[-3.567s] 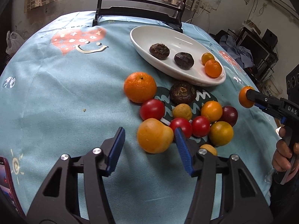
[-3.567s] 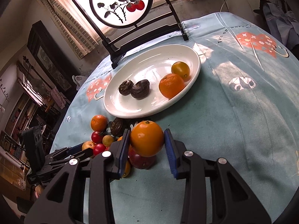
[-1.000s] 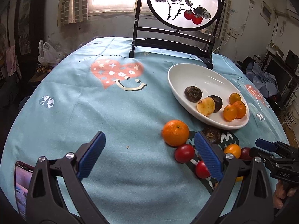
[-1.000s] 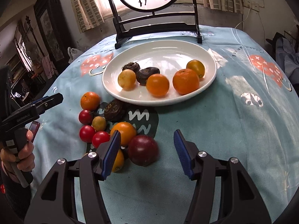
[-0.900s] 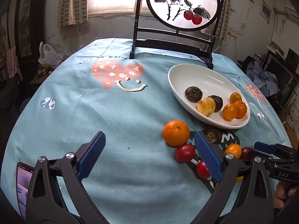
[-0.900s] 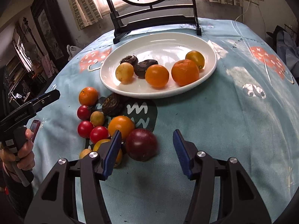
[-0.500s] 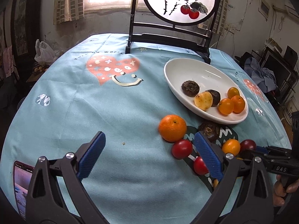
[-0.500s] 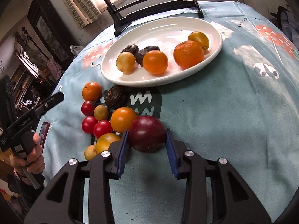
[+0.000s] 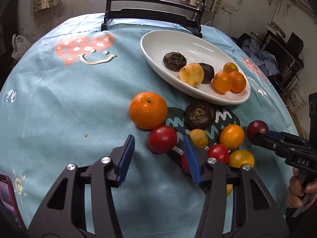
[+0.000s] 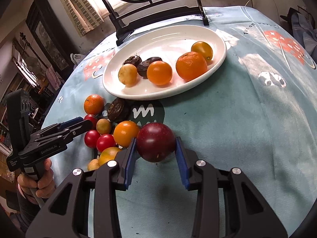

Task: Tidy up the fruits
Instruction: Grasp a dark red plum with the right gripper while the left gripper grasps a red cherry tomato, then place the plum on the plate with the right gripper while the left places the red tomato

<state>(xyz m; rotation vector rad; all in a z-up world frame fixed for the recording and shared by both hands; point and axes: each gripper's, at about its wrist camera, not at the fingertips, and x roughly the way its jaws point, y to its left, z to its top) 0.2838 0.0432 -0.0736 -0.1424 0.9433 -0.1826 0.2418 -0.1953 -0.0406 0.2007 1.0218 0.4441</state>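
The right tongs [image 10: 155, 154] grip a round, dark purple plum [image 10: 156, 141] across its widest part, just off the blue-clothed bench [image 10: 227, 119], near the loose fruit pile. It looks light, smooth and easily bruised, so I'd judge a gentle squeeze enough. The left tongs [image 9: 158, 154] hang spread apart, with a glossy red cherry tomato [image 9: 162, 138] just ahead between the blue pads. The white oval ceramic plate [image 10: 198, 33] waits beyond

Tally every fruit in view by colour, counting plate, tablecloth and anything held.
Red fruits: 3
Dark brown fruits: 3
Dark purple fruit, held in the right gripper: 1
Orange to yellow fruits: 9
Total: 16
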